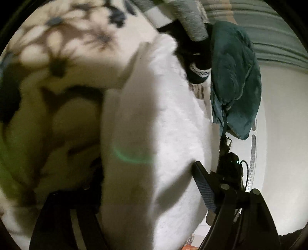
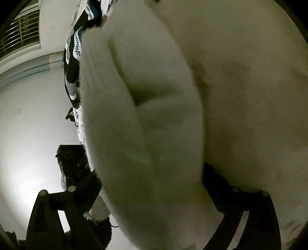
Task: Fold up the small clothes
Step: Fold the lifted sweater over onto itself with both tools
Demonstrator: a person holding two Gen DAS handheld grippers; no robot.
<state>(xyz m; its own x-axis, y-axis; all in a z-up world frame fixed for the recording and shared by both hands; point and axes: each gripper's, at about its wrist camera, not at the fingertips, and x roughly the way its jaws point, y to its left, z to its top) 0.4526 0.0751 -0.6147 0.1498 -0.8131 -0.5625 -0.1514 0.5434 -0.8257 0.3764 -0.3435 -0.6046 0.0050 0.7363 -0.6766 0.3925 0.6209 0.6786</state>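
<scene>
White fleecy cloth (image 1: 150, 123) fills the middle of the left wrist view, running from the top down between the two fingers of the left gripper (image 1: 150, 192). Its right finger (image 1: 205, 189) stands clear, its ribbed pad beside the cloth's edge, while the left finger is mostly hidden behind the cloth, so whether the pads press on the cloth cannot be told. To the left of the cloth lies a cream blanket with a dark flower print (image 1: 48, 77) (blurred in this view). To the right is a plain white wall (image 1: 284, 134). A teal garment (image 1: 234, 77) hangs crumpled near the top right, and just beside it sits a black garment with white patterned bands (image 1: 198, 65). Grey-and-white striped fabric (image 1: 188, 17) shows at the top edge.

In the right wrist view the same white cloth (image 2: 146, 119) bulges across the frame, folded over itself with a crease down its middle, and passes between the fingers of the right gripper (image 2: 152, 196). Those fingers stand wide apart, the left finger (image 2: 82, 194) off the cloth's edge: released, not clenched. Behind the cloth lies the cream blanket (image 2: 250, 86). The black banded garment (image 2: 74, 57) hangs at upper left, with a barred window (image 2: 19, 32) in the corner.
</scene>
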